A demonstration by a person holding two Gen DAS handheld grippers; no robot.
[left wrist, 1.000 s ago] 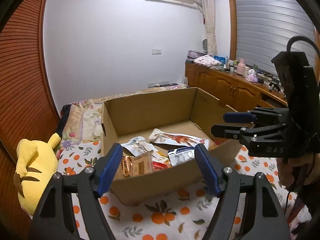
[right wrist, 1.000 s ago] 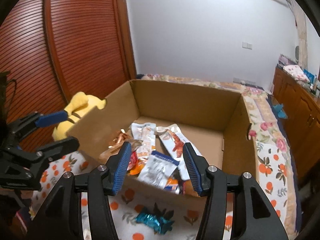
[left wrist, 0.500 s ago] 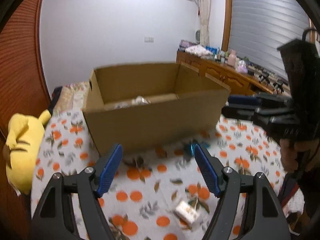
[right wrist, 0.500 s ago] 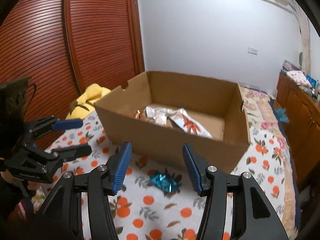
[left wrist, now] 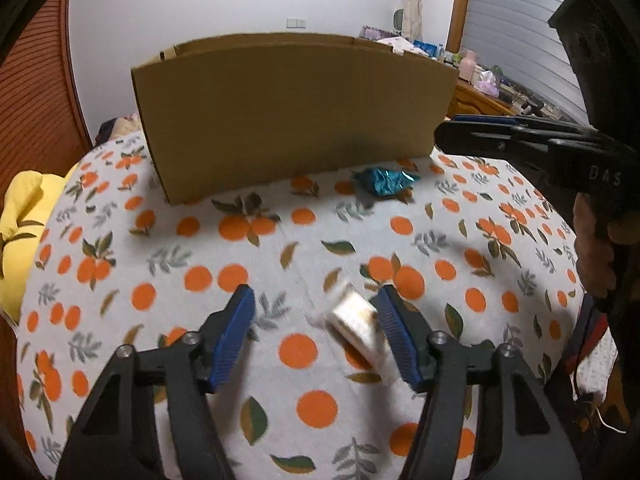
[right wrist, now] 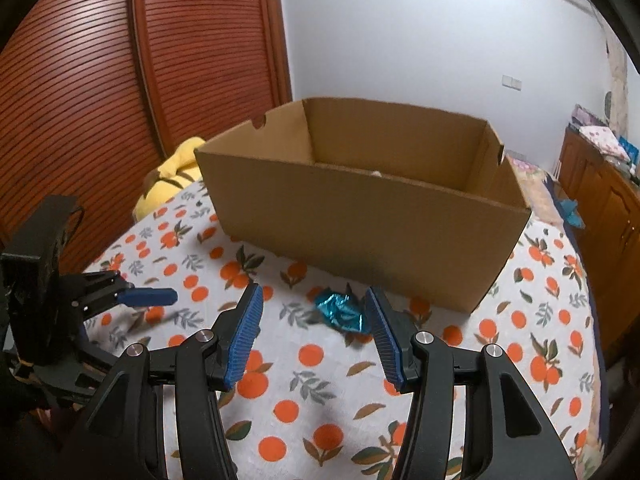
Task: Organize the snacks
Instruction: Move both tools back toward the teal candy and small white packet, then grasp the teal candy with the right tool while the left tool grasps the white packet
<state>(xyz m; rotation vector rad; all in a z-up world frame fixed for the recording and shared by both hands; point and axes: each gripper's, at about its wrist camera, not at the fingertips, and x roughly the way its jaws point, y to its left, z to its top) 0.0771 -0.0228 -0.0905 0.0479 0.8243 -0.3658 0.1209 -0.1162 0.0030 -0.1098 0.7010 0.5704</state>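
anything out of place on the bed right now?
Yes, two snacks lie outside the cardboard box: a crumpled blue foil candy on the orange-print cover by the box's near wall, and a small white packet, blurred, further from it. The open right gripper frames the candy; the open left gripper frames the packet.

An open brown cardboard box (right wrist: pixel 360 216) stands upright on the orange-printed bedspread, only a pale scrap showing over its near wall. A crumpled shiny teal foil-wrapped snack (right wrist: pixel 340 312) lies just before the box's near wall, close to its right corner. A small white-and-tan rectangular snack packet (left wrist: pixel 354 326), blurred and tilted, lies well in front of the box.
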